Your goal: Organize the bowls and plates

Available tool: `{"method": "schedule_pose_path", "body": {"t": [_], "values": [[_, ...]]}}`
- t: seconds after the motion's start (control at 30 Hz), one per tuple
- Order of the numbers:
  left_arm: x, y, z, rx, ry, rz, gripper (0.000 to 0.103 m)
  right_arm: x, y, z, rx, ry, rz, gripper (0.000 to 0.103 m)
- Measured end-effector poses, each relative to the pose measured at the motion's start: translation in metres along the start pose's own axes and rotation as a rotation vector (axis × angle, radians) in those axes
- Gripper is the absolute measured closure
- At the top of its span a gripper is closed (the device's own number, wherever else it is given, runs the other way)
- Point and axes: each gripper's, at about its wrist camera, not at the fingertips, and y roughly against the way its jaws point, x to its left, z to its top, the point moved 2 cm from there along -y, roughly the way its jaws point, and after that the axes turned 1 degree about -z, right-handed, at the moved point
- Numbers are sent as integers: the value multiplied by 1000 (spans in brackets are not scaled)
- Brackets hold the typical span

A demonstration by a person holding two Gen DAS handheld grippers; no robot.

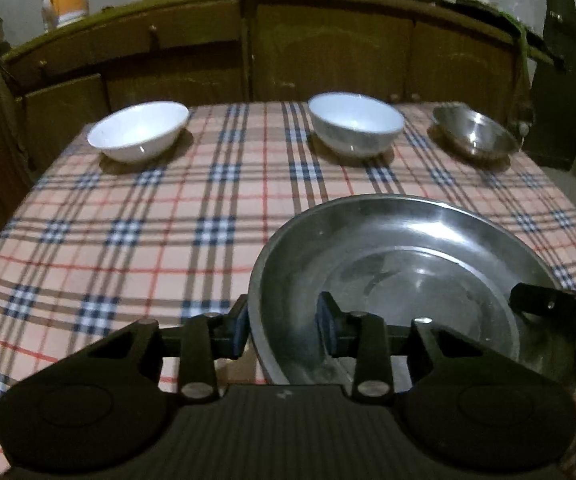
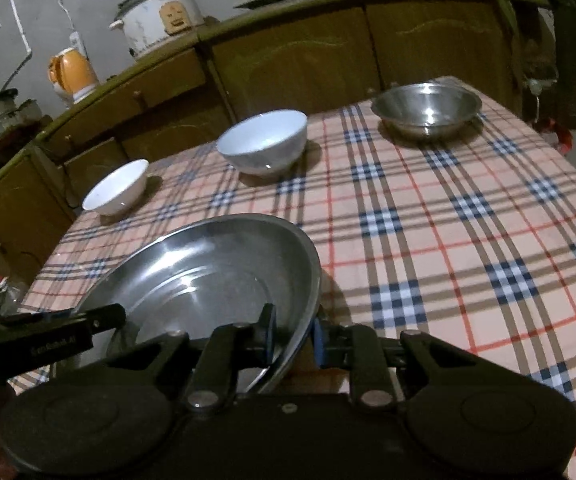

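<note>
One rice cooker [image 2: 158,16] — right view only.

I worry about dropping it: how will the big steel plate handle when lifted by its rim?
The wide, shiny steel plate looks stiff but probably slippery. Each hand-held gripper, left and right, straddles only the thin rim at opposite sides, so it may tilt.

Open plaid cloth [image 1: 128,248] left of steel plate [image 1: 408,280]; three bowls [image 1: 354,124] seemingly line the far edge
</note>
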Motion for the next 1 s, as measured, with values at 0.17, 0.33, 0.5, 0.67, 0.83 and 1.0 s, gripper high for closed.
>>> {"method": "schedule_pose_path", "body": {"t": [0.17, 0.33, 0.5, 0.67, 0.83, 1.0], "values": [[9, 15, 7, -27, 2, 16, 68, 17, 9, 6, -18, 21, 23, 78], [25, 28, 10, -50, 22, 40, 68, 39, 13, 12, -28, 48, 50, 78], [45, 39, 12, -70, 43, 74, 68, 64, 13, 15, -32, 76, 77, 78], [68, 46, 13, -78, 66, 107, 68, 93, 9, 14, -30, 106, 99, 78], [93, 51, 10, -80, 88, 133, 68, 120, 1, 10, -24, 127, 116, 78], [118, 50, 7, -76, 112, 164, 68, 149, -10, 2, -16, 144, 126, 78]]}}
